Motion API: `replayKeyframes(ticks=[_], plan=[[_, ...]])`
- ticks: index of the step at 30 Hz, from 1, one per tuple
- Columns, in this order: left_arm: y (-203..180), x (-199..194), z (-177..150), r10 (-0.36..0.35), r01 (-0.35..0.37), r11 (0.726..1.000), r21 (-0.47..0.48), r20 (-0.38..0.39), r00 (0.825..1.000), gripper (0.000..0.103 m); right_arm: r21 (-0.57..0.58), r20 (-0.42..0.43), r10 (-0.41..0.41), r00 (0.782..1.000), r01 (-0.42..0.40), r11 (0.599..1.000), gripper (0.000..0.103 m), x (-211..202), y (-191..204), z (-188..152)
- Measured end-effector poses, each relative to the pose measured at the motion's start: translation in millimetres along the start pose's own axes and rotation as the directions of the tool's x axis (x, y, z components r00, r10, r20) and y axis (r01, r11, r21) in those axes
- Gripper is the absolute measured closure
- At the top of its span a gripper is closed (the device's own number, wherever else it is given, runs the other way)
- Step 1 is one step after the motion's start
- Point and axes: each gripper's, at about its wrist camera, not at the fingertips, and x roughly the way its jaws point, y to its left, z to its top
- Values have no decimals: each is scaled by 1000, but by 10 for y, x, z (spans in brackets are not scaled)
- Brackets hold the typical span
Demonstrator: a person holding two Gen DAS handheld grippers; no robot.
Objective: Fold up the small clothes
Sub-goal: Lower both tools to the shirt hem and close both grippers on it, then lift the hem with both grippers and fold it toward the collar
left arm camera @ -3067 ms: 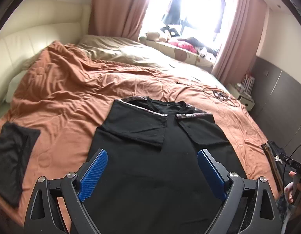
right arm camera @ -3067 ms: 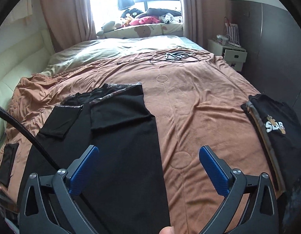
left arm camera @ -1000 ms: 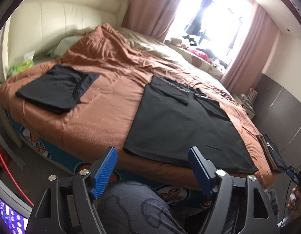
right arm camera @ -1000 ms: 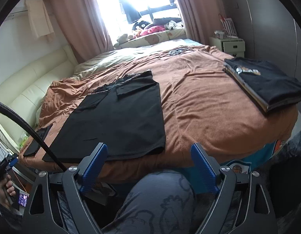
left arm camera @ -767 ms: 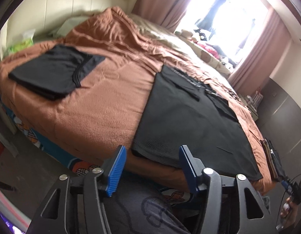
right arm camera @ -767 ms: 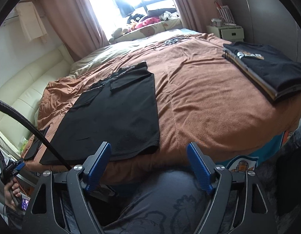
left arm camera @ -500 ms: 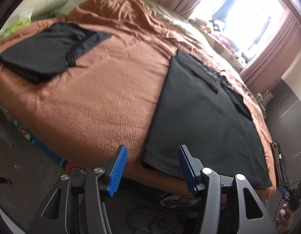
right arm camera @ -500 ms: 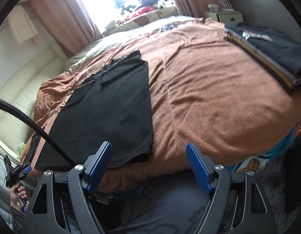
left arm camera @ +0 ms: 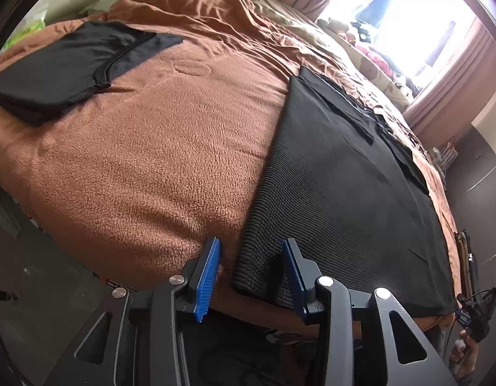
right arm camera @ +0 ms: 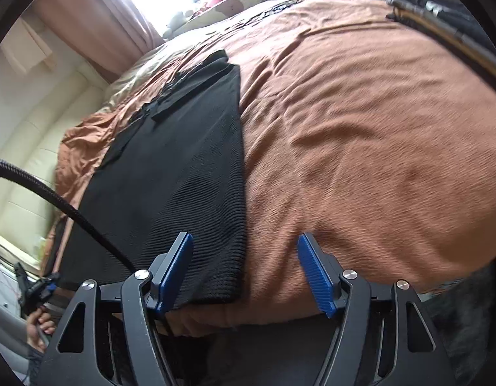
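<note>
Lying flat on the brown blanket point(left arm camera: 145, 160), the black shirt point(left arm camera: 338, 193) has both sleeves folded in, its hem at the near bed edge. Left gripper point(left arm camera: 252, 276) is parted, its blue pads either side of the hem's left corner, not clenched — contact cannot be told. Right gripper point(right arm camera: 244, 273) gapes wider, straddling the hem's right corner point(right arm camera: 225, 286), nothing grasped. Folded dark garment point(left arm camera: 58, 67) sits well apart at far left; a folded stack point(right arm camera: 447, 19) at the blanket's far right.
</note>
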Motion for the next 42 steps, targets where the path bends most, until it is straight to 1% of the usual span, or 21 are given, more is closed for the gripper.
replayKeyframes(ticks=[2,4,5,6,11,13,14,15,18,19,20,21,23,24,28,33,39,42], plan=[[7,5,-1,1,-1,1000,-17,7,1000,61,2,5,8,1000,-8,1000,37,1,-11,-19],[35,2,-2,-6,7,998,-57,16,1000,61,36,9,49,999,-49,998,37,-8,-53,-30],[34,0,-3,-5,6,998,-66,21,1000,61,49,11,69,998,-70,996,39,-19,-69,-43],[26,3,-8,1,1,998,-66,26,1000,61,55,9,77,997,-77,995,42,-15,-77,-59],[-62,-6,-66,34,-32,998,-50,41,999,61,53,8,87,996,-87,995,42,-15,-31,-139],[-51,-5,-60,36,-33,998,-61,46,998,62,48,5,87,996,-87,995,48,7,-9,-129],[-40,1,-53,38,-35,997,-68,48,998,66,49,1,82,997,-82,995,52,26,-5,-126],[-31,14,-46,47,-43,996,-72,52,998,69,51,-2,69,998,-69,996,53,75,6,-113],[-18,43,-25,62,-58,996,-74,59,996,79,62,-11,27,1000,-27,998,69,167,-12,-56],[-12,51,-17,74,-69,995,-74,60,995,87,68,-10,24,1000,-23,997,70,172,-17,-39],[-5,56,-12,86,-82,994,-76,57,995,92,75,-10,20,1000,-19,997,74,169,-18,-24],[10,49,-3,82,-77,993,-88,54,995,94,75,-12,5,1000,-4,997,86,167,-12,-15],[54,14,18,59,-52,991,-127,53,997,97,72,-16,-11,1000,12,997,96,133,0,-15],[63,-12,22,51,-43,990,-134,58,997,97,80,-11,-2,1000,3,997,99,102,3,-13],[58,-148,38,3,11,988,-156,88,996,97,96,32,38,999,-40,995,101,-89,23,3],[-61,-398,114,-60,77,988,-132,133,989,98,96,90,81,993,-90,991,101,-356,39,2],[-81,-722,208,-144,172,973,-152,181,973,98,98,140,137,981,-152,984,101,-667,14,8],[-125,-927,216,-186,218,966,-137,211,960,98,82,172,159,972,-175,981,101,-868,23,22]])
